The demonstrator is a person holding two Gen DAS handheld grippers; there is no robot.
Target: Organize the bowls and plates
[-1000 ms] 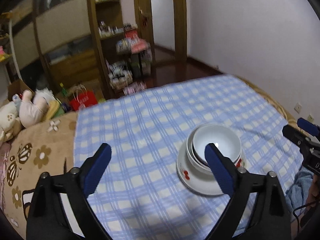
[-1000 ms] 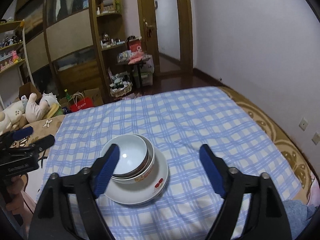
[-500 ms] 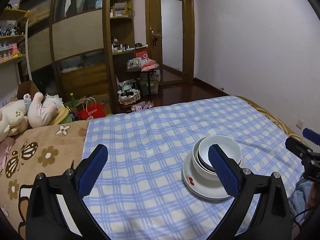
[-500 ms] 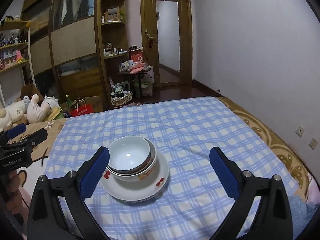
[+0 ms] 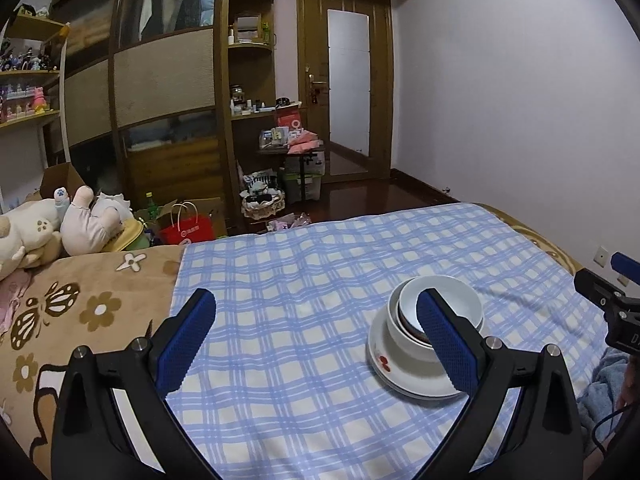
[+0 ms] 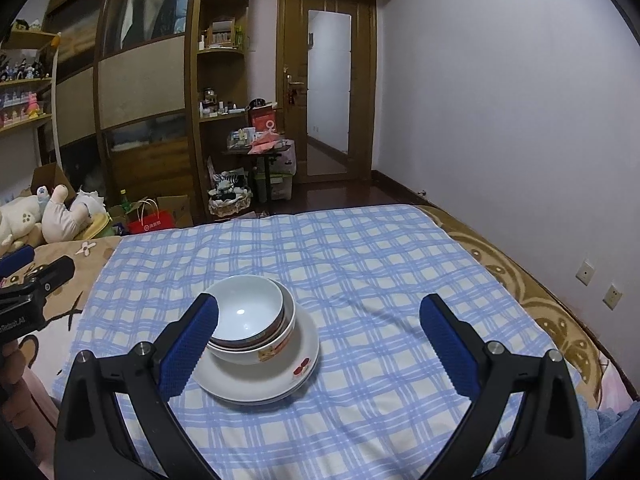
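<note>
Crockery was stacked on the checked cloth (image 6: 360, 264): nested bowls (image 6: 250, 316) seated on a plate (image 6: 264, 380). Left gripper (image 5: 316, 336) and right gripper (image 6: 318, 340) were spread wide, holding nothing, both apart from the stack. Judged complete, the step called for straight withdrawal, avoiding the rims.

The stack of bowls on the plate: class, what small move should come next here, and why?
Probably none beyond drawing back. The bowls sit nested on the plate in one stack on the checked cloth. Both the left hand-held gripper and the right hand-held gripper are open and empty, apart from the stack. No loose dishes show.
</note>
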